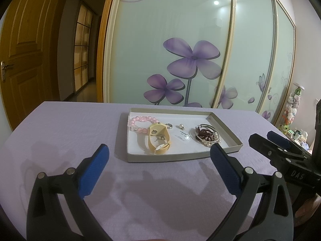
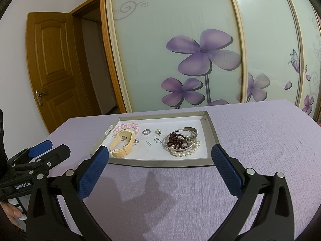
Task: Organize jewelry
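A shallow grey tray (image 1: 180,157) (image 2: 160,163) with a white floor lies on the lilac table. It holds a pink bead bracelet (image 1: 140,119) (image 2: 128,127), a yellow watch (image 1: 158,138) (image 2: 123,142), a silver ring (image 1: 169,126) (image 2: 146,131), a pearl earring (image 1: 181,126) (image 2: 158,130) and a small card (image 2: 154,141). At its right end, dark red beads (image 1: 204,133) (image 2: 176,139), a silver bangle (image 2: 190,129) and a pearl bracelet (image 2: 186,152) are piled together. My left gripper (image 1: 159,146) (image 2: 53,147) hovers open before the tray's near edge. My right gripper (image 2: 159,149) (image 1: 264,136) is open too, holding nothing.
The lilac cloth (image 2: 250,140) spreads wide around the tray. Sliding wardrobe doors (image 1: 190,40) with purple flowers rise just behind the table. A wooden door (image 2: 52,64) stands open at the left. Plush toys (image 1: 291,110) sit off the table's right. A person's hand (image 2: 12,212) grips the left tool.
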The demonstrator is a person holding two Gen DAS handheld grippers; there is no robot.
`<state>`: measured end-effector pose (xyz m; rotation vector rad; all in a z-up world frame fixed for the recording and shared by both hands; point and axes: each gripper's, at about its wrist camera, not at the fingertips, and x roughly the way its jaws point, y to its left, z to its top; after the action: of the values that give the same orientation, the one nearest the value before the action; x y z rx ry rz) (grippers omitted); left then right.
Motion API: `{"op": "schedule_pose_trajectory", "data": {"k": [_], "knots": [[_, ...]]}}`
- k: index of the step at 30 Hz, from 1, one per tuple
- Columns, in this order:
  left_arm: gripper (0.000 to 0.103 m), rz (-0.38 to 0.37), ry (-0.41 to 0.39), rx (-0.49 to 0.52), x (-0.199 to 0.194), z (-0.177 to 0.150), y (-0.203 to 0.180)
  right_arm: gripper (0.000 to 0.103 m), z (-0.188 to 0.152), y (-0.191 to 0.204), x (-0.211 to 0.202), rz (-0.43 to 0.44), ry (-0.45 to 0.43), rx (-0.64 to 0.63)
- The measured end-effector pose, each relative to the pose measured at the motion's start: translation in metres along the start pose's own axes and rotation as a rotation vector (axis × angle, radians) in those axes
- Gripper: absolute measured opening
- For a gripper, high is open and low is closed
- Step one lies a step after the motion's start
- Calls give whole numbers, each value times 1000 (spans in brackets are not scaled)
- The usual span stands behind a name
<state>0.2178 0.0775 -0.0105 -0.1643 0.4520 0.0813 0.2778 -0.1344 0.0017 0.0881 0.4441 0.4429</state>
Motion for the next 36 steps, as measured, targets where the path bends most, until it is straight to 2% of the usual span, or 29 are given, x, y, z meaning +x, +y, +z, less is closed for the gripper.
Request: {"op": "schedule_pose_trajectory", "data": {"k": [36], "knots": [[101, -3, 1, 12, 0, -2, -4, 102, 0, -1, 0, 0, 0, 1]]}}
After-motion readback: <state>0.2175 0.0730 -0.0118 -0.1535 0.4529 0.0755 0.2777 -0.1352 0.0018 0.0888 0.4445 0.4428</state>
